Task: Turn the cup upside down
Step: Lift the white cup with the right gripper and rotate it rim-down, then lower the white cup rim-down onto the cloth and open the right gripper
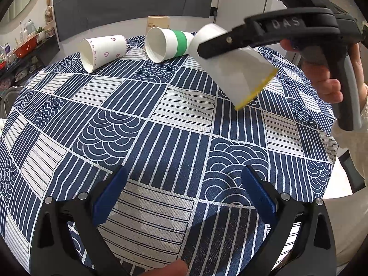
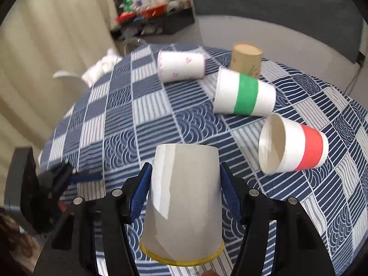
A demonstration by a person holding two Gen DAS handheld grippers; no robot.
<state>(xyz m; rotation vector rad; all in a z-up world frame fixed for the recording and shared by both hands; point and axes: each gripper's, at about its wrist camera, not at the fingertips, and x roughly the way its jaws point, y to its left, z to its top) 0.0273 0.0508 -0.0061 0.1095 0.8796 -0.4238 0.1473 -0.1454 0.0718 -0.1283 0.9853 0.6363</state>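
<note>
Bottom centre of the right wrist view: right gripper [image 2: 185,193] clamped on the white cup with yellow rim [image 2: 184,204], blue pads [image 2: 140,195] pressing both sides of its wall. Cup is tilted, base pointing away, yellow rim nearest the camera. Left wrist view puts the same cup upper right, held above the patterned tablecloth [image 1: 161,119], rim angled down and right.

Left gripper [image 1: 184,197] at bottom of its frame, fingers spread wide, nothing between them.

On the cloth, all lying on their sides: heart-print cup [image 1: 102,50] upper left, green-band cup [image 1: 170,43] just beside it, red-band cup [image 2: 293,145] right. Tan cup [image 2: 247,59] stands behind the green-band one.
</note>
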